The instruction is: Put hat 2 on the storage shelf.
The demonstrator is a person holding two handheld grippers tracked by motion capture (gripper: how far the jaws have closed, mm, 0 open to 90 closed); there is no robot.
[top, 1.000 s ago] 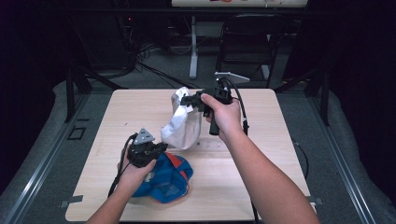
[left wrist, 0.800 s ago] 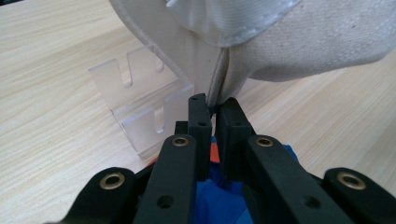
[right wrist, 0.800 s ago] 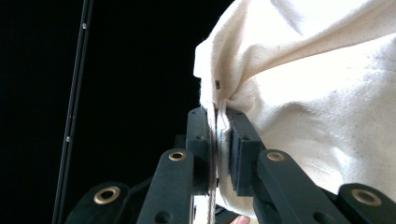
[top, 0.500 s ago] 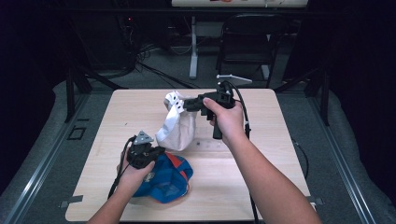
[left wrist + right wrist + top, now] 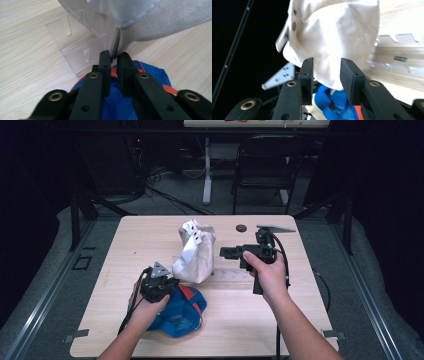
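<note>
A white cap [image 5: 195,252] stands draped over a clear acrylic stand [image 5: 80,50] in the middle of the table. My right gripper [image 5: 229,252] is just right of it, level and pointing at it. Its jaws have just been opening and stand open with nothing between them; the white cap [image 5: 332,37] is just beyond the tips [image 5: 325,62]. A blue cap [image 5: 182,312] with orange trim lies at the front. My left gripper [image 5: 162,282] rests on the blue cap [image 5: 117,105]. Its jaws [image 5: 113,56] have just been opening to a narrow gap, with the orange edge showing through.
The wooden table [image 5: 310,320] has bare room at the right and far left. A small dark round thing [image 5: 241,227] lies behind the right gripper. The clear stand [image 5: 227,272] reaches right of the white cap. A chair [image 5: 265,165] stands behind the table.
The right gripper let go of the white cap's top and drew back to the right and down. The cap sank onto the stand. The left hand stayed on the blue cap.
</note>
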